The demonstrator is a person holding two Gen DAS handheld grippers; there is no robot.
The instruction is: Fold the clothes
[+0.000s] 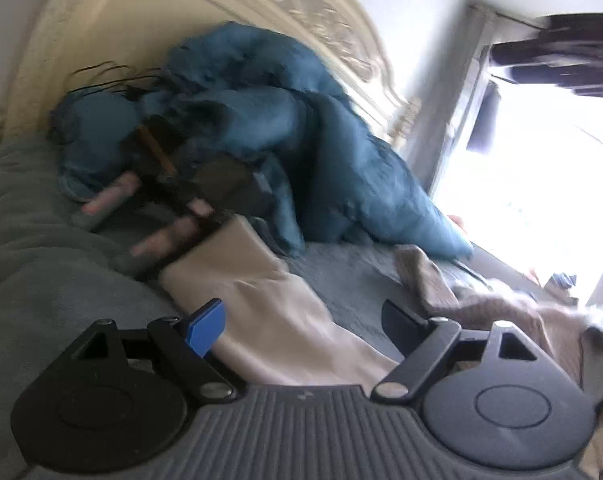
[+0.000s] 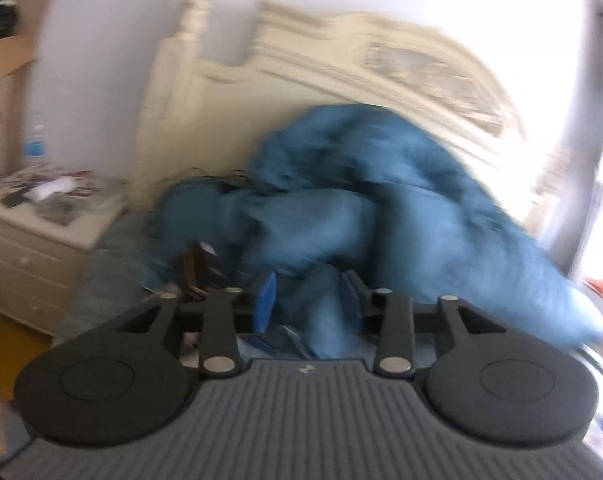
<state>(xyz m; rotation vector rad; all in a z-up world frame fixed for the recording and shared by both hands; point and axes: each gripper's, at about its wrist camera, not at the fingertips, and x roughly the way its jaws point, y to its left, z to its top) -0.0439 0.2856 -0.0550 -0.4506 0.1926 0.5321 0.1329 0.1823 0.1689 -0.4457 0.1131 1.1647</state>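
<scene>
Against cream headboard (image 2: 301,64), on grey bed (image 1: 41,280): heaped blue garment (image 2: 361,216). Left gripper (image 1: 301,320) spread wide, empty, above beige cloth (image 1: 269,320). Right gripper (image 2: 309,300) parted, blue fabric between, grip uncertain.

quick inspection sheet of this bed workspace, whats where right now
surface: bed with grey blanket, cream headboard behind.
job's things: crumpled blue garment heaped by the headboard; beige cloth lying ahead of the left tool; brownish cloth to its right.
clutter: dark items with pink parts beside the blue heap, too blurred to name.
grippers: left tool open, nothing held; right tool partly open, blue fabric between its fingers, pads not pressing.
cables: thin dark strands, unclear.
surroundings: white nightstand, bright window.
</scene>
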